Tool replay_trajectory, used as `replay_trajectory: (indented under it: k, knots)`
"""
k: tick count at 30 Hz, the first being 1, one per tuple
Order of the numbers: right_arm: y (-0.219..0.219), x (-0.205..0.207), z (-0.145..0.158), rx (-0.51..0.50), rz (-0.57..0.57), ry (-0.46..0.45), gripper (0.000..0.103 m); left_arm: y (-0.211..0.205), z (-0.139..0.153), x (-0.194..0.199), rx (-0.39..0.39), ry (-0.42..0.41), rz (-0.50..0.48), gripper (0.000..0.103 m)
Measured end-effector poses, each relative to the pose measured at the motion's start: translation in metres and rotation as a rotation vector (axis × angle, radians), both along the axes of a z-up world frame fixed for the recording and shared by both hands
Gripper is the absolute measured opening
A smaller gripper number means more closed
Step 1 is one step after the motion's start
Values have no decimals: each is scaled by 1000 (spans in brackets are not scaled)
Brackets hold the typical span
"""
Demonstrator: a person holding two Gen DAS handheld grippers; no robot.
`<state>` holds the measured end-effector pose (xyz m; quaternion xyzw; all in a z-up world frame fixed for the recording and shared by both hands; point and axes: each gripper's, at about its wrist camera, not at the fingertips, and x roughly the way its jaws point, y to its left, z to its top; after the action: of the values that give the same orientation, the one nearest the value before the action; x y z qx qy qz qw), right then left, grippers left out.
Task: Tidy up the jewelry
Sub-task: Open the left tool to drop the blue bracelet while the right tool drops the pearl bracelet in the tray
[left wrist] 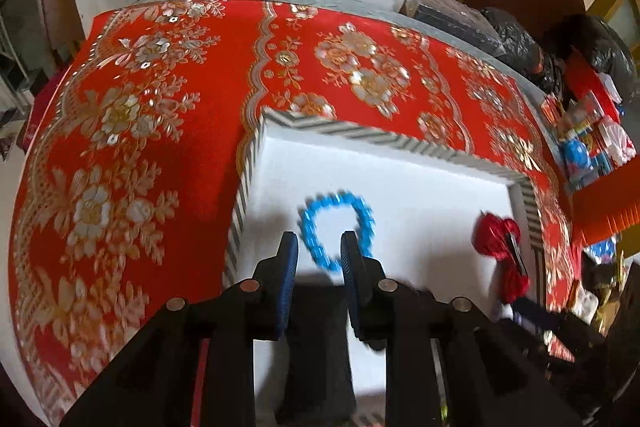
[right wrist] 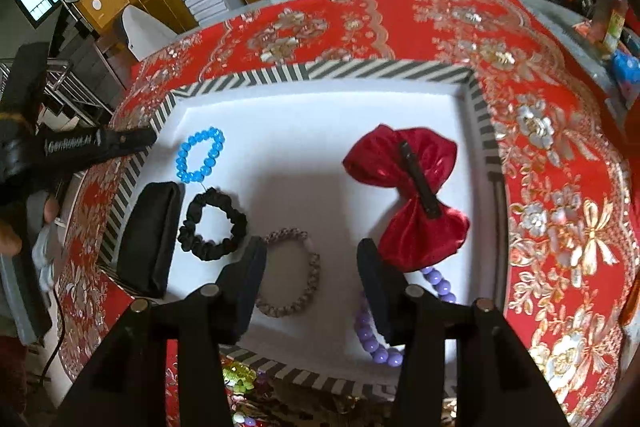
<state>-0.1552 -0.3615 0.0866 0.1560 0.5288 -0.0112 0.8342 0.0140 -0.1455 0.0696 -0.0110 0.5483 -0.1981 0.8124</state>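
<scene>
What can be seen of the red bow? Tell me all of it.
The red bow looks like shiny satin, two puffed lobes pinched at the middle. It lies flat with its back up, so a dark clip bar crosses the knot diagonally. It rests on the white floor of the striped tray, near the right wall. Its lower lobe overlaps the purple bead bracelet. No jaws touch it.

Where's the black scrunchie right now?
In the right wrist view, the black scrunchie lies in the tray's left half, just below the blue bead bracelet and beside the black pouch.
</scene>
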Motion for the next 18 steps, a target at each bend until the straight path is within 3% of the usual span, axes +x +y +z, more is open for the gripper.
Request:
replay_trajectory:
  k: [2,9,13,18]
  knots:
    - [0,-5,6,-8,-5,-14,54,-3,4,-14,1,-7,-12,20]
    - [-1,-37,28,-33,-1,-61,55,-12,20,-66,17,-49,-37,20]
    - [-3,-60,41,-36,12,-84,64,-13,27,-95,44,-91,-45,20]
    - [-3,-88,49,-35,31,-100,65,-10,29,-127,71,-119,-34,20]
